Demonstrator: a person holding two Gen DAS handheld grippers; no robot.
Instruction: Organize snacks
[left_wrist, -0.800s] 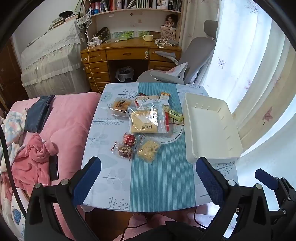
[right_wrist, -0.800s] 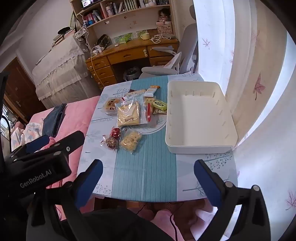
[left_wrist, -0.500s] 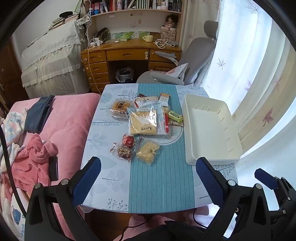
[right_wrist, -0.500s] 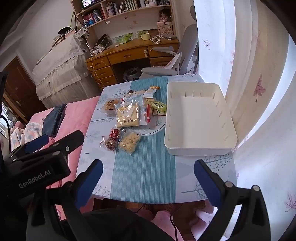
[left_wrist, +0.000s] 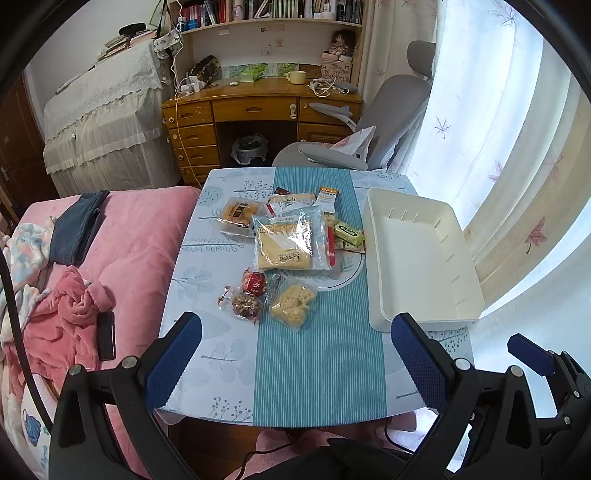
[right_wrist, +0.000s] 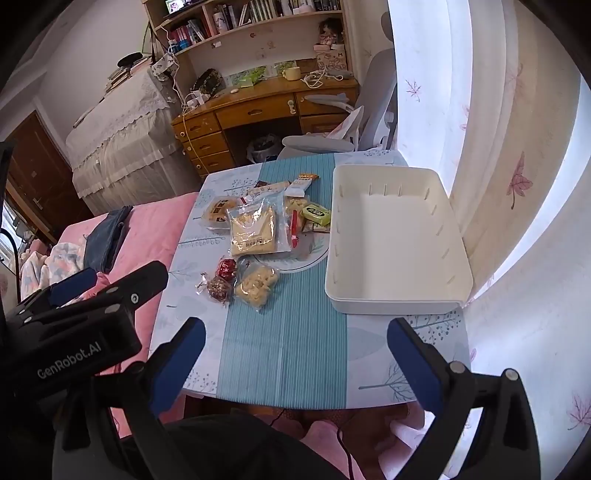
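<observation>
Several snack packs lie in a loose heap on the table (left_wrist: 321, 373): a large clear bag of yellow crackers (left_wrist: 290, 243) (right_wrist: 253, 230), a small bag of pale puffs (left_wrist: 293, 303) (right_wrist: 256, 282), a red wrapped sweet (left_wrist: 255, 282), a brown nut pack (left_wrist: 245, 304) and a green bar (left_wrist: 349, 233) (right_wrist: 317, 214). An empty white tray (left_wrist: 384, 302) (right_wrist: 391, 306) stands to their right. My left gripper (left_wrist: 295, 354) hangs open over the table's near edge, well short of the snacks. My right gripper (right_wrist: 295, 354) is open too, nothing between its fingers.
A pink bed (left_wrist: 140, 236) with clothes and a dark phone (left_wrist: 106, 334) borders the table on the left. Beyond the table stand a grey office chair (left_wrist: 384, 122) and a wooden desk (left_wrist: 258, 107). Curtains (left_wrist: 498, 147) hang on the right.
Both views have drawn back and risen slightly, so the table and snacks sit a little farther away. Both grippers stay open and empty.
</observation>
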